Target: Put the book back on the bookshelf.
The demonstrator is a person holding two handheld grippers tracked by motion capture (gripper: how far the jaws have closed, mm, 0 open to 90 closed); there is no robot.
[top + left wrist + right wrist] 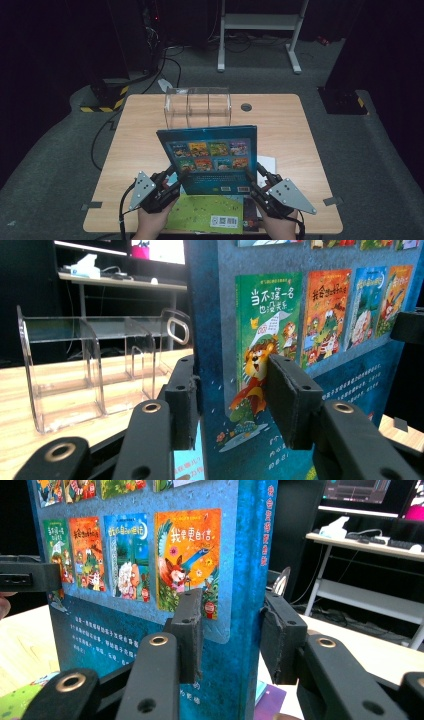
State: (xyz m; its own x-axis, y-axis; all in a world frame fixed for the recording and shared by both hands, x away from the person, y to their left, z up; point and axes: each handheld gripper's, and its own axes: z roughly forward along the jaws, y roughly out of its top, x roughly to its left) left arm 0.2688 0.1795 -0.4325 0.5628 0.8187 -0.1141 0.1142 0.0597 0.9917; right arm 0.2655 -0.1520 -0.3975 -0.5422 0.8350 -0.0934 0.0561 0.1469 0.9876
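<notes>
Your left gripper (170, 184) and right gripper (253, 186) clamp the blue book's (212, 157) opposite edges, keeping it upright for the clear rack (197, 107).

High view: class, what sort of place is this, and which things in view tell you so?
Probably a lab or recording studio, not a classroom: dark surroundings, cables trailing over the grey floor, hazard-striped bases, and a lone wooden table carrying a clear organiser.
</notes>
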